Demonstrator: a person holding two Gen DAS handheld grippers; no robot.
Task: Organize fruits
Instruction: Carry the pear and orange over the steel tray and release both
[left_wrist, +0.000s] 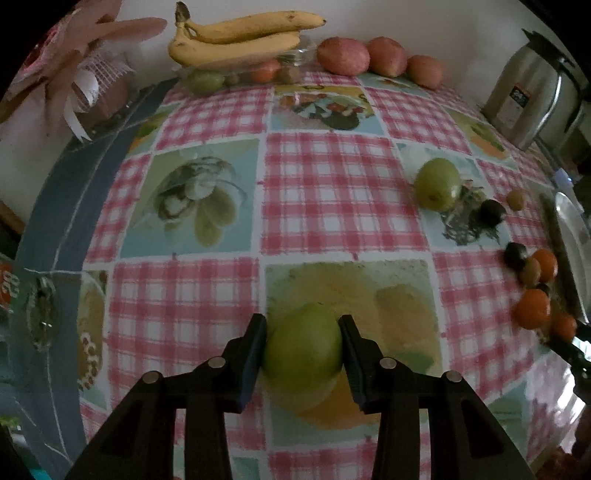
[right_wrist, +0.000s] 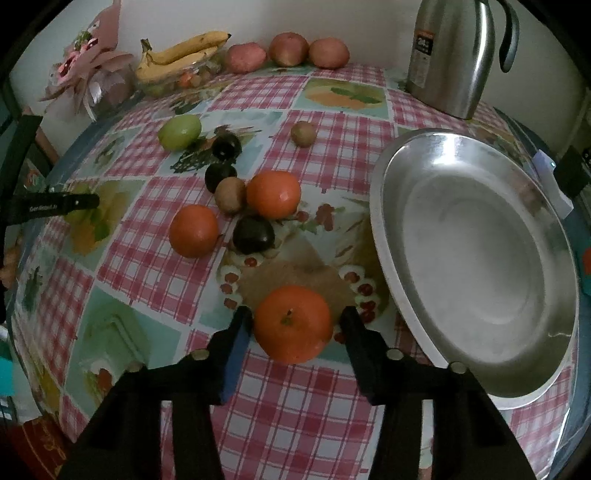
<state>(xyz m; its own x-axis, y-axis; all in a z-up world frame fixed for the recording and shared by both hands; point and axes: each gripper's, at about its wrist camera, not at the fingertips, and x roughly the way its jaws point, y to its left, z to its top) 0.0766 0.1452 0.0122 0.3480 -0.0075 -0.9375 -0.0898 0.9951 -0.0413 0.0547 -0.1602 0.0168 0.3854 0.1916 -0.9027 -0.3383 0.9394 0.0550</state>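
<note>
Two grippers point steeply down at a table under a pink-checked cloth (left_wrist: 325, 192) printed with fruit panels. Between the fingers of the left gripper (left_wrist: 303, 343) sits a green apple (left_wrist: 303, 347); both pads press its sides, so the jaws are closed on it, and the apple rests on the cloth. Ahead of this gripper and to its right lies a second green apple (left_wrist: 437, 183), well apart from the held one.

The right gripper (right_wrist: 293, 326) has an orange (right_wrist: 293, 324) between its fingers. The left pad touches the fruit; the right pad stands just beside it, and I cannot tell whether that one presses. The orange rests on the cloth with its stem end up.

Just ahead of the right gripper, a loose cluster lies on the cloth: two more oranges (right_wrist: 272, 194), a kiwi (right_wrist: 230, 194) touching one of them, and three dark round fruits (right_wrist: 253, 234). Another kiwi (right_wrist: 303, 133) lies alone further ahead.

Immediately to the right of the right gripper is a steel dish (right_wrist: 384, 206), wide and shallow, with nothing in it. Beyond the dish stands a steel jug (right_wrist: 452, 55).

At the far edge of the table, ahead of both grippers, a glass bowl (left_wrist: 295, 55) carries bananas (left_wrist: 236, 40) on top and small fruits inside. Three red apples (left_wrist: 343, 55) lie beside it in a row.
</note>
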